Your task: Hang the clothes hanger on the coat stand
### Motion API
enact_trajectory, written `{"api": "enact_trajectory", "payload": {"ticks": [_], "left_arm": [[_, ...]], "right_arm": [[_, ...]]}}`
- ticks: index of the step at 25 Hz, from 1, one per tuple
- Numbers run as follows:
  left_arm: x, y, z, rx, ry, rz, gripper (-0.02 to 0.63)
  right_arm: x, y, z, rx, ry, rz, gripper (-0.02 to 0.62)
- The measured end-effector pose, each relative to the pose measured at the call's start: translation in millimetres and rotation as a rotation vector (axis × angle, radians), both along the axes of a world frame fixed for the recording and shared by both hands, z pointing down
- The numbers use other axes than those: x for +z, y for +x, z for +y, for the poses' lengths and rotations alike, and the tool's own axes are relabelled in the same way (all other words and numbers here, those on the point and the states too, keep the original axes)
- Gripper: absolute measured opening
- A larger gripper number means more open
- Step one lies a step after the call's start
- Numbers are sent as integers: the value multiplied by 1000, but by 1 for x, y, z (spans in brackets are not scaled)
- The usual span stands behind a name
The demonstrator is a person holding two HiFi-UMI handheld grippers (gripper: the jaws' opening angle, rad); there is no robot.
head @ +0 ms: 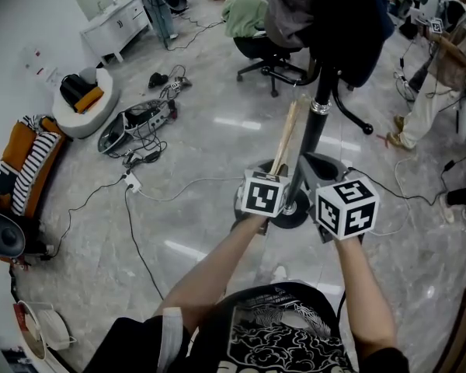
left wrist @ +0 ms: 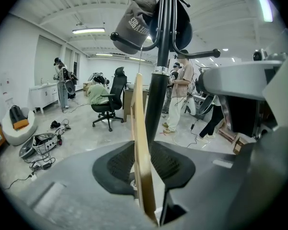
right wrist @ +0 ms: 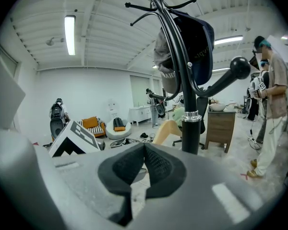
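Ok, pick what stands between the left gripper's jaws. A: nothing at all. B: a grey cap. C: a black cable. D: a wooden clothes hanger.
D: in the left gripper view the wooden clothes hanger stands edge-on between the jaws of the left gripper, with the coat stand just behind it.

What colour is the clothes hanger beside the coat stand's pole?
The clothes hanger is pale natural wood, a light tan. The left gripper view shows it best.
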State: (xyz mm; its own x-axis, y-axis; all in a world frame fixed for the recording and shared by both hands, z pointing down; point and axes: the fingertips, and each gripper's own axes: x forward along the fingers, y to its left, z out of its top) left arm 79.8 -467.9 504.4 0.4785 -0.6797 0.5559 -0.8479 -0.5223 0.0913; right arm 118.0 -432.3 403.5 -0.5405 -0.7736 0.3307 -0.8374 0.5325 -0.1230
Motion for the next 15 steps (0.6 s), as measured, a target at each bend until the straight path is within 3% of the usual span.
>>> {"api": "enact_trajectory", "payload": {"ticks": [4,15], "left_arm": [[-2,-1,3,4,5,-3,115],[-18,-14,16,32,22,29,117]], "right_arm": [[0,0,5,2,1,-4,0],[0,-12,14,20,1,-14,0]]}}
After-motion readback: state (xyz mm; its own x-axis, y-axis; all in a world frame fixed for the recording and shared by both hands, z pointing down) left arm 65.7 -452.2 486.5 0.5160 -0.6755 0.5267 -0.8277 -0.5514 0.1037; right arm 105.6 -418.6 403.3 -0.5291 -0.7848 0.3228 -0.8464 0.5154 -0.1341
